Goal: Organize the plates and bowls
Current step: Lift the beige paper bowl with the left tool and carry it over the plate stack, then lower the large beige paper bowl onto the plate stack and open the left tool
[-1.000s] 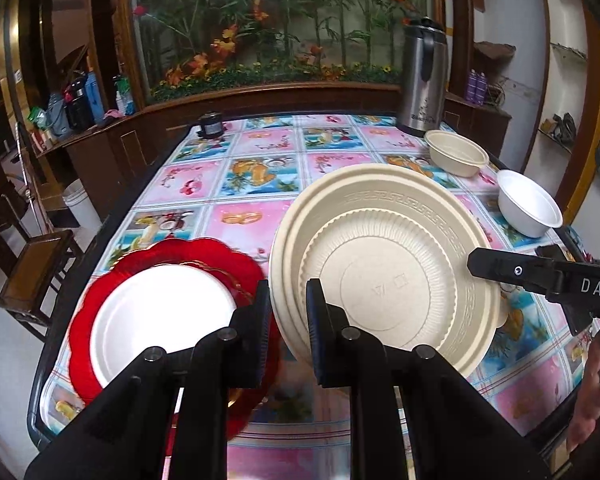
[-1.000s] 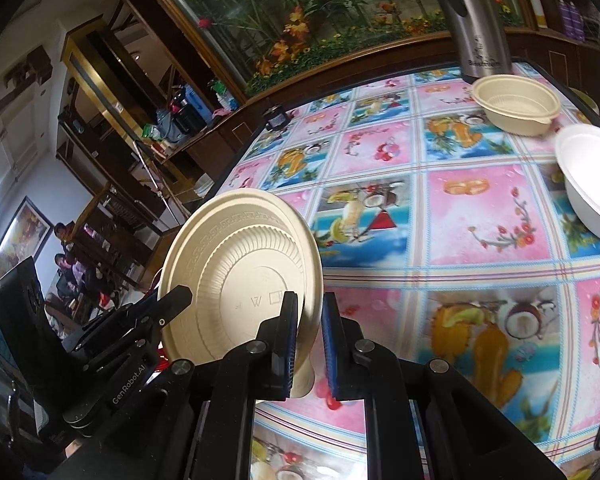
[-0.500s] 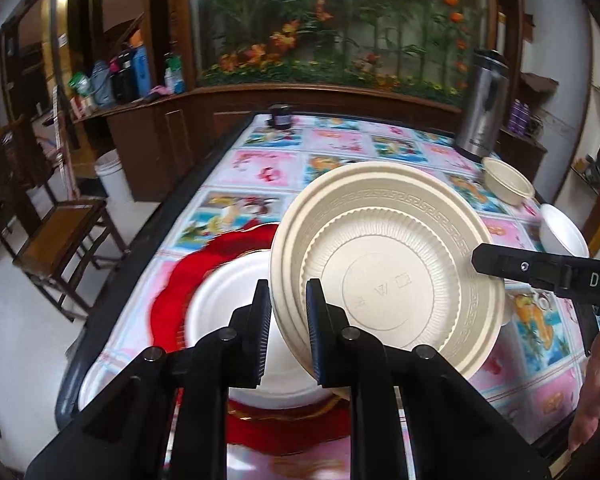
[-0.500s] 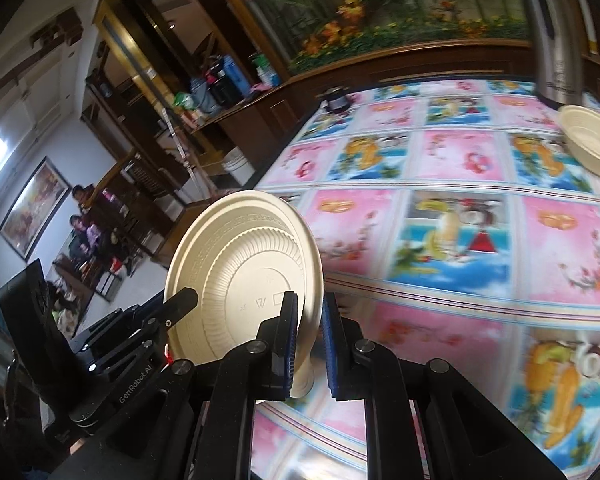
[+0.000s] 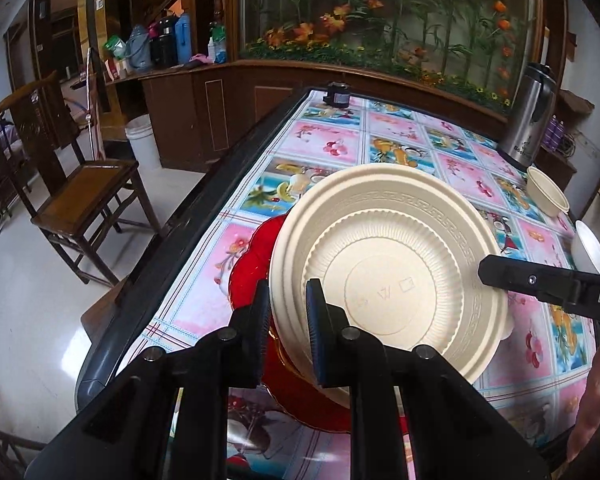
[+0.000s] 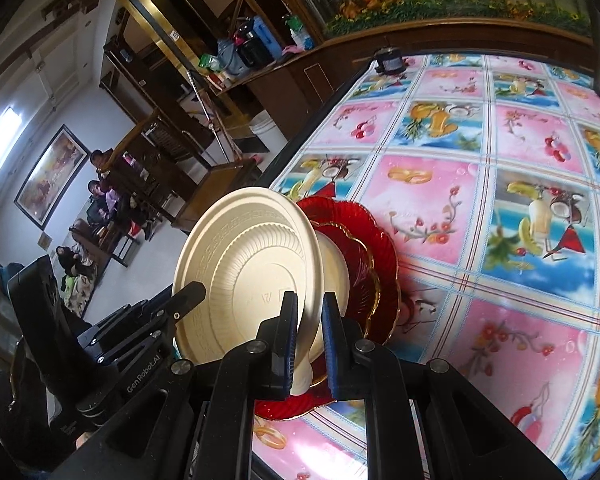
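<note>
Cream plate held tilted at frame centre, pinched by both: left hand-held gripper closed on its lower-left rim, right hand-held gripper closed on the opposite rim. It hangs just over the red plate with a white plate nested in it, near the table edge. Stacking looks partway: two plates nested, cream one not yet set down. Left to sort: cream bowl and white bowl, far right of frame, apart from each other
</note>
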A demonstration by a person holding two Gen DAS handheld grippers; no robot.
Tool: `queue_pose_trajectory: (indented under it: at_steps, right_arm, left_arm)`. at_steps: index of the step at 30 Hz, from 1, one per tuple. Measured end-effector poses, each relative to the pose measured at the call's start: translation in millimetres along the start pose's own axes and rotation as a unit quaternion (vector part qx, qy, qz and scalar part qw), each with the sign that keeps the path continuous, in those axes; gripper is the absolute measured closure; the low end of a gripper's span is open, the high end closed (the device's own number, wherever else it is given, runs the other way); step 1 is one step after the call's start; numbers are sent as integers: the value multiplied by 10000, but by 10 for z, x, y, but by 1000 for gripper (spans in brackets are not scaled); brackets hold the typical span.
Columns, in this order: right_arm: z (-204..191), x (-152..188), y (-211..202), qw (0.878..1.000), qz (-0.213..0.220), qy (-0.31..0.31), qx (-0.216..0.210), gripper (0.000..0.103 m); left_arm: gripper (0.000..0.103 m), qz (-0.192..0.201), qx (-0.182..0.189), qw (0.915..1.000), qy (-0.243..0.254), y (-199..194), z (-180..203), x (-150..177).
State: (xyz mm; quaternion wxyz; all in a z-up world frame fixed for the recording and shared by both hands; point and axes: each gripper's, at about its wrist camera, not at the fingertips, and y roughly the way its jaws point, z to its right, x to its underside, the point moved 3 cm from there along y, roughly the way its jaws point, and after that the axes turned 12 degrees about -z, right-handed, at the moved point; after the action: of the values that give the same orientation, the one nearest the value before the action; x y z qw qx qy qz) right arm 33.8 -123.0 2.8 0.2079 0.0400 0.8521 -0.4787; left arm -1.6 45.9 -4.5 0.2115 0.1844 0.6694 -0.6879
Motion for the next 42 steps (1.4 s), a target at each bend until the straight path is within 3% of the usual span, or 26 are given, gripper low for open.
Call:
queue_pose_trajectory:
  at_steps: [12,29,40,42]
  right_arm:
    - [-6,6,23,10000,-45,47,-58,87]
    - [156,103,-276,9989,289,156,-326,85]
    - [140,106,-74,9996,166,89,-199,85]
    - [135,112,-43,9996,117,21,-243,81]
  left_arm:
    - [88,-16,44,10000,-31,26,-26,-5]
    - [88,-42,64,9999,-94,-74,-7,-10]
    - [88,0,29,10000,-79,-148,27,-9]
    - [88,1,30,10000,-86,-154,24,-12]
